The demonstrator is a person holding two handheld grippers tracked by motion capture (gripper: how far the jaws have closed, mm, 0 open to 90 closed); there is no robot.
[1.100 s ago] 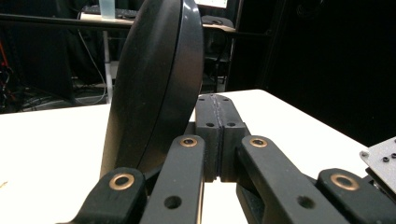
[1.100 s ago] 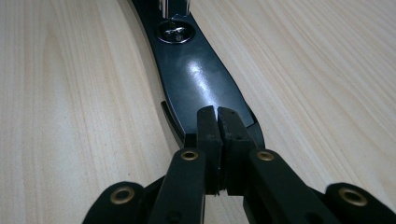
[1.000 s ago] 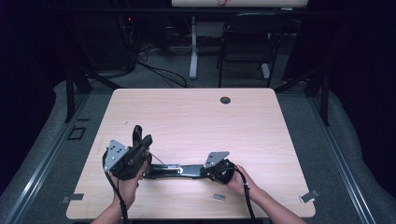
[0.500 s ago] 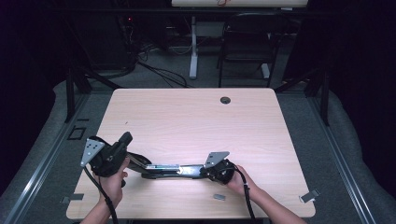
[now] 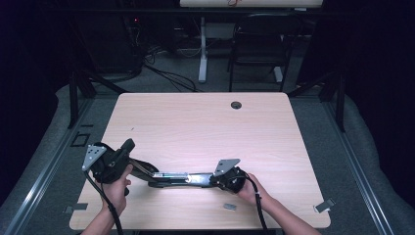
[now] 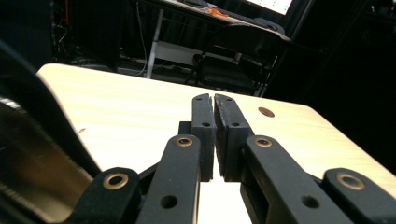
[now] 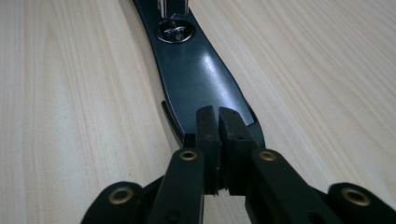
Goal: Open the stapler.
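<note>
Left gripper (image 5: 128,144) is shut: in its own view the two black jaws (image 6: 214,100) stand together with only a thin slit between the pads, and nothing is caught there. They look matte and a little rough, with small screw holes, and the links behind them carry brass-coloured rivets. This gripper is held up near the left front corner of the table (image 5: 205,127), pointing across the wood.

The right gripper (image 5: 213,180) is also closed on nothing. In the right gripper view its tips (image 7: 218,112) sit right at the rounded end of the folding saw (image 7: 196,70); if they touch it I cannot tell.

The folding saw (image 5: 171,177) lies flat near the front edge, between the two grippers, and runs left to right. Its handle is glossy black and gently curved, with a shiny metal pivot screw, and the middle part looks metallic. In the left gripper view its left end (image 6: 28,154) is close beside the jaws, with a dull metal face and a fine toothed edge.

The table top is pale wood grain, smooth, with rounded corners. A round cable hole (image 5: 236,105) sits near the far edge. A small grey piece (image 5: 228,206) lies by the front edge, just beside the person's right hand. Behind the saw the whole surface is free, so there is much room toward the far side and little toward the front.
</note>
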